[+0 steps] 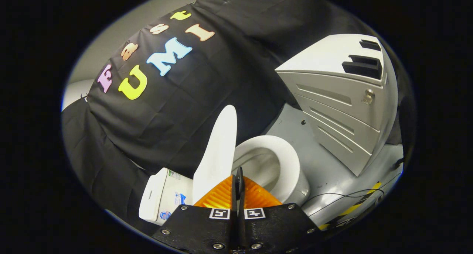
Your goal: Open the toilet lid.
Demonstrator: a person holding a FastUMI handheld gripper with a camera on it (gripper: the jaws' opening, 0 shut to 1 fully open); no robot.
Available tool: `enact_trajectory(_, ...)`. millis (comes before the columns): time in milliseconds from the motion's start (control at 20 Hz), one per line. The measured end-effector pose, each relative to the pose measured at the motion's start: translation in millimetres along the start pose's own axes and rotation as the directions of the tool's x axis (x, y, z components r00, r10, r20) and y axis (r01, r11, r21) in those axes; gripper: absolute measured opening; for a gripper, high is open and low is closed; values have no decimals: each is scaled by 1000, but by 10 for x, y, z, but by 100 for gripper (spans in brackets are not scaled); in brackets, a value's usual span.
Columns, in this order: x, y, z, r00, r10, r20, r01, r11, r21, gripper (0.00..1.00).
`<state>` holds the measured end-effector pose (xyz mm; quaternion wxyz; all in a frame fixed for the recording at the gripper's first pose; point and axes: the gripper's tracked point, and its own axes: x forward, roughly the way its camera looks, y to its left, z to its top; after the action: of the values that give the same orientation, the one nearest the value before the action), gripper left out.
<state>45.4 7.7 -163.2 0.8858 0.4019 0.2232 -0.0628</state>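
A white toilet stands on the grey floor, seen tilted. Its lid [218, 147] is raised upright, leaning toward the tank [162, 196], and the seat ring [284, 161] and bowl lie open to view. My gripper [238, 174] is shut, its two orange fingers [218, 195] pressed together with nothing between them. The fingertips sit just in front of the lid's lower edge and the near side of the bowl; I cannot tell if they touch the lid.
A grey cabinet [343, 102] with slots and a lock stands beyond the toilet on the right. A black cable [343, 195] and yellow-black striped tape [356, 206] lie on the grey floor [325, 172]. Black cloth hangs behind the tank.
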Motion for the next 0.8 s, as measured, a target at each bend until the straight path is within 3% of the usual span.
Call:
enact_trajectory(400,-166,521,127,998,-30,58,39,987,-159,0)
enact_trajectory(800,-296,1039,164,991,-56,118,95,928,-359,0)
